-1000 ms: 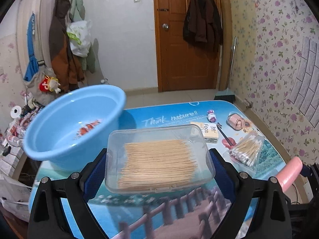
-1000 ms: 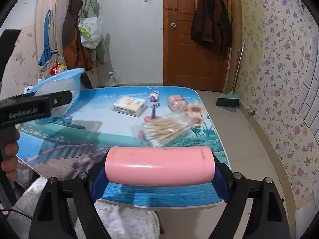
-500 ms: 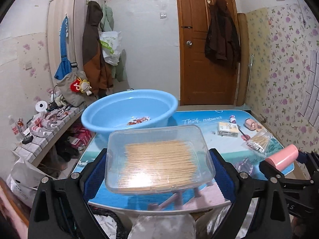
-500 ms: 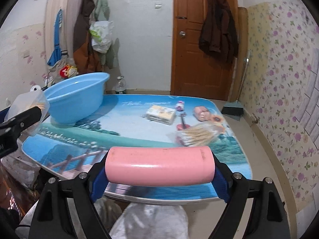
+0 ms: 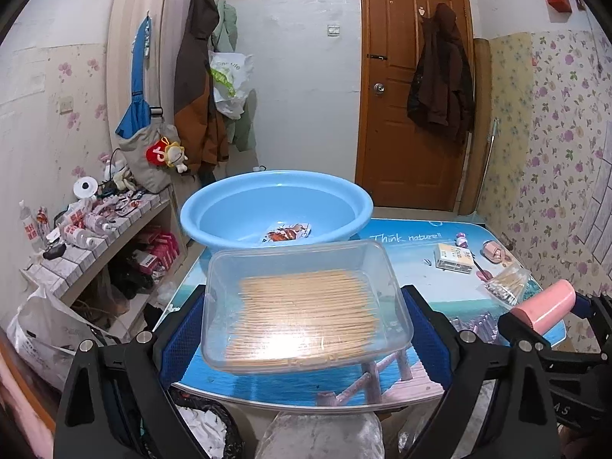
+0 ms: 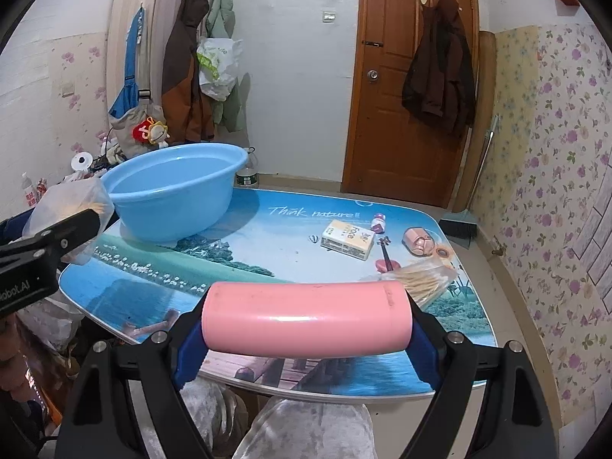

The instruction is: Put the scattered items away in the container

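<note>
The table's (image 5: 401, 390) near edge is partly screened by the clear box (image 5: 306, 306) between the left jaws; the packet (image 5: 287, 234) in the basin (image 5: 229, 206) beyond is unreadable.

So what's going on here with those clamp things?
A person is tidying a table into the blue basin. The left hand-held gripper grips a clear box of toothpicks; the right hand-held gripper grips a pink tube. One packet lies in the basin. A tissue pack and cotton swabs remain on the table.
</note>
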{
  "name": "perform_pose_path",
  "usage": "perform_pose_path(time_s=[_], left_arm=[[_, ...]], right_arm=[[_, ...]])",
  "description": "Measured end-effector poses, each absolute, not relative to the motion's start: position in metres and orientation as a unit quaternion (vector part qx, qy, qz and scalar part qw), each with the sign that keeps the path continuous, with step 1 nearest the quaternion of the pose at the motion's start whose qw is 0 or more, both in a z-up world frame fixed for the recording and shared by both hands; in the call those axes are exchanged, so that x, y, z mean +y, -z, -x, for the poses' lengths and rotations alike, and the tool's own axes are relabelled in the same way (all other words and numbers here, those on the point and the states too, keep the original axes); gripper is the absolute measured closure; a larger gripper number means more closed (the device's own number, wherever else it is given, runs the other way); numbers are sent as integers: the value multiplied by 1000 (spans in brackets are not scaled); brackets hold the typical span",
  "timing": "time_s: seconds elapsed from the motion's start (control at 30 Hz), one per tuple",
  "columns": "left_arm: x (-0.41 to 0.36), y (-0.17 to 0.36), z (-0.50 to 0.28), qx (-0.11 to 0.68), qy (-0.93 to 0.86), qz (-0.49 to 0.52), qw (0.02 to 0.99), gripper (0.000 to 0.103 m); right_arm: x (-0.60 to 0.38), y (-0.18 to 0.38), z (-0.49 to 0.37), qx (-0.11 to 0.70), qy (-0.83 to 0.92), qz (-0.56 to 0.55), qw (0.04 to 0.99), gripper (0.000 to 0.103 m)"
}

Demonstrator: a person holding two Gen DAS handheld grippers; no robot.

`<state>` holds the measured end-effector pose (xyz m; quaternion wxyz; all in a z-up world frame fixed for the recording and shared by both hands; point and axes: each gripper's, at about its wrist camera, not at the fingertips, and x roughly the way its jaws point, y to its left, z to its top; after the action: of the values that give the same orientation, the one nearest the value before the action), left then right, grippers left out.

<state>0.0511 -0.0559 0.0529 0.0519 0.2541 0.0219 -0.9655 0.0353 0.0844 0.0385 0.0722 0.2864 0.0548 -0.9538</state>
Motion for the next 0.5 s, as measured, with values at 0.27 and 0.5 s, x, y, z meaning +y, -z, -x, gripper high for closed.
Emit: perform_pose_path(time_s=[0.27,0.5], left_arm=[[-51,-50,-48,16,965,-258,46,7],[-56,-54,-40,16,965,-259,43,7]], right_arm=[[86,-37,-35,51,954,-287,71,15],[94,-37,-32,48,954,-289,71,15]])
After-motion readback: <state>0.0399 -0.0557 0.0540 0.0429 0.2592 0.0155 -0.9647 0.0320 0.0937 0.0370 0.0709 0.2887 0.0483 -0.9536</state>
